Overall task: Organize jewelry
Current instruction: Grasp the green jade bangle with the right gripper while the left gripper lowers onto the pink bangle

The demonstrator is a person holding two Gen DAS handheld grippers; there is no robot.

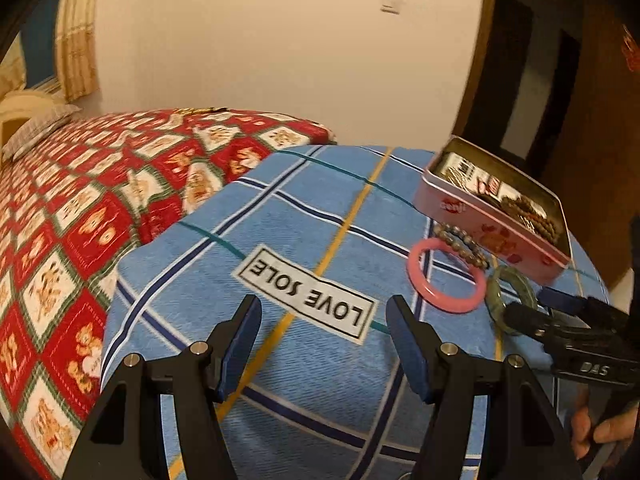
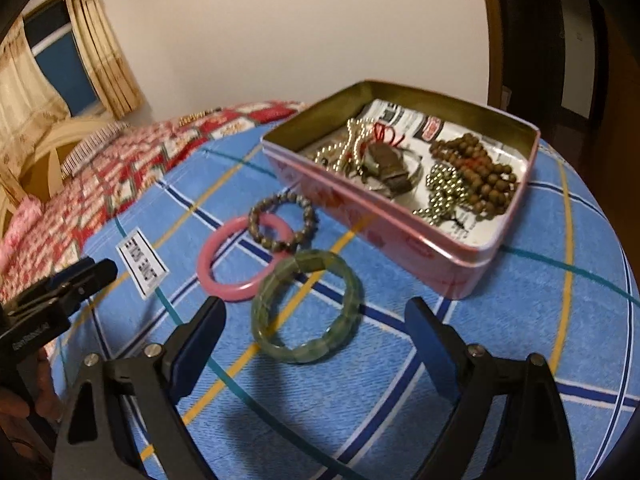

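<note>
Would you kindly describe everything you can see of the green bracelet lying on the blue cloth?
The green bracelet is a closed ring of chunky, translucent segments that look like jade or glass, pale green with one browner block at its far side. It lies flat on the blue checked cloth, outside the pink tin. Its far-left edge meets the pink bangle, apparently overlapping it. It sits just ahead of the open right tongs, roughly between the tips, which do not touch it.

Glossy metal tin (image 2: 404, 248), ribbed woven cloth (image 2: 400, 400), polished green bangle (image 2: 308, 344).
</note>
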